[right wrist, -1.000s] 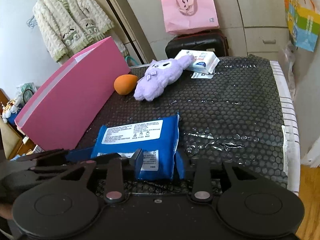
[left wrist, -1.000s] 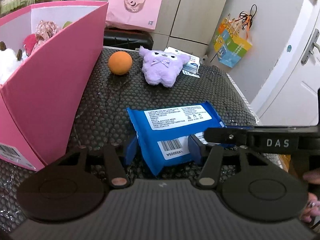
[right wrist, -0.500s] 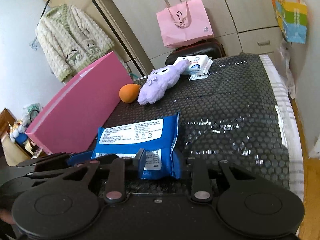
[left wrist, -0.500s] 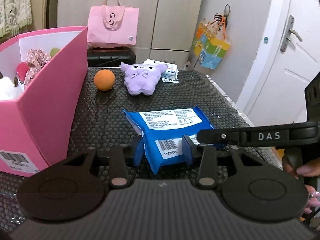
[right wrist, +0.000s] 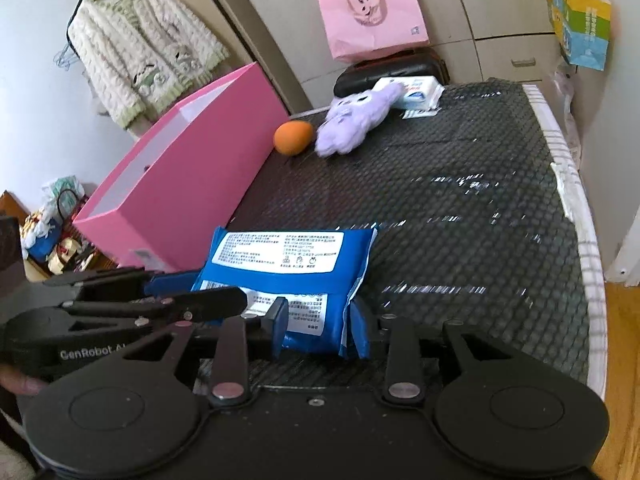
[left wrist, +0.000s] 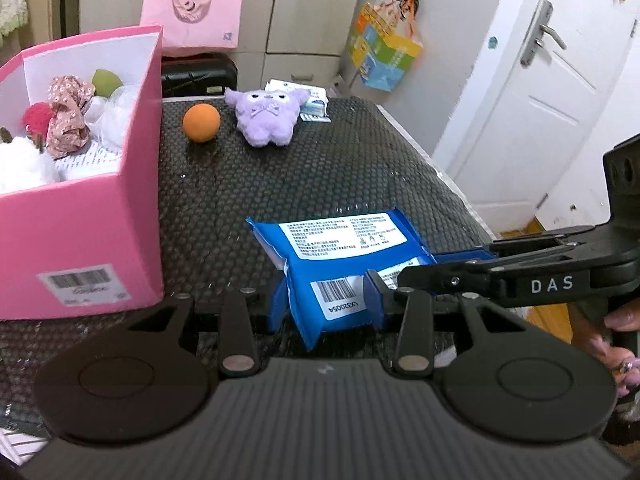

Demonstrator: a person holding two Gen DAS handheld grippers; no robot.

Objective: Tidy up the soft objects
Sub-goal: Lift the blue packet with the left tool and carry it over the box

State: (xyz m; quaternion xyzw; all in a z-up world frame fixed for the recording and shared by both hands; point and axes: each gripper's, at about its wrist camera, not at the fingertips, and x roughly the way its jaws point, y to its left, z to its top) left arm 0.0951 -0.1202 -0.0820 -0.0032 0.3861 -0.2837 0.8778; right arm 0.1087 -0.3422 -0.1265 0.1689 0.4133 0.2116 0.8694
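Both tools grip the soft blue wipes pack (left wrist: 336, 264) at its near end above the black bubble-textured tabletop (left wrist: 320, 184), the left gripper (left wrist: 326, 304) clamped on it, the right gripper's (right wrist: 320, 330) jaws easing open around it, beside the pink cardboard box (left wrist: 80, 232).

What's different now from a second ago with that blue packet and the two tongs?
Both tongs, the left tongs and the right tongs, have lifted the blue wipes packet off the black mat; the pink box now sits lower in view. The right jaws are opening slightly, with the packet between them. The orange ball and purple plush stayed put.
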